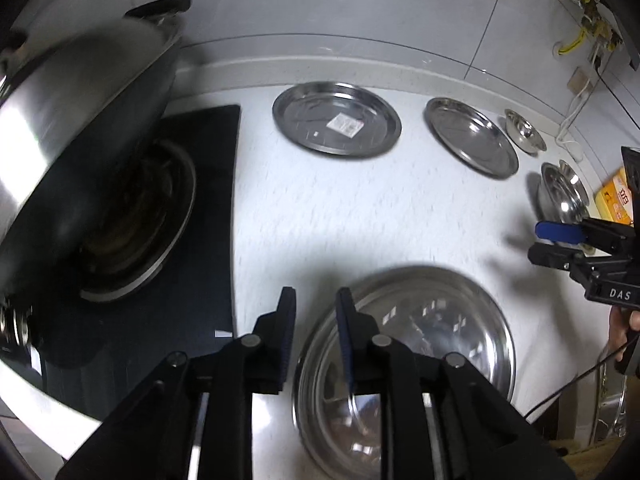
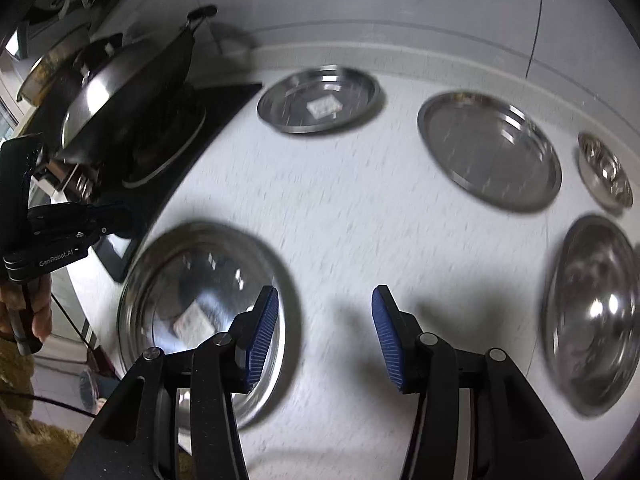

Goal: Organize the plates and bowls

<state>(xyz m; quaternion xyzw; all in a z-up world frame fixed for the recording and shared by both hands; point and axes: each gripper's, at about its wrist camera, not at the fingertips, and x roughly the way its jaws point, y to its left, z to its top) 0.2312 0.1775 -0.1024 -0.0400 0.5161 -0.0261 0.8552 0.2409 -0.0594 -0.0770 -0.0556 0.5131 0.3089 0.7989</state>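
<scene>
A large steel bowl (image 1: 432, 344) (image 2: 192, 296) sits at the counter's near edge. Two steel plates stand at the back: one with a sticker (image 1: 336, 118) (image 2: 320, 98), one plain (image 1: 472, 136) (image 2: 488, 152). A small steel bowl (image 1: 525, 131) (image 2: 606, 172) and a medium bowl (image 1: 562, 192) (image 2: 596, 312) are at the right. My left gripper (image 1: 316, 304) is open with a narrow gap, empty, over the large bowl's left rim. My right gripper (image 2: 325, 300) is open and empty above the counter, right of the large bowl; it also shows in the left wrist view (image 1: 548, 240).
A black gas hob (image 1: 160, 216) with a lidded wok (image 1: 80, 120) (image 2: 120, 80) takes up the left. A tiled wall runs behind the white counter (image 2: 360, 220). A yellow box (image 1: 616, 200) lies at the far right. Cables hang by the wall.
</scene>
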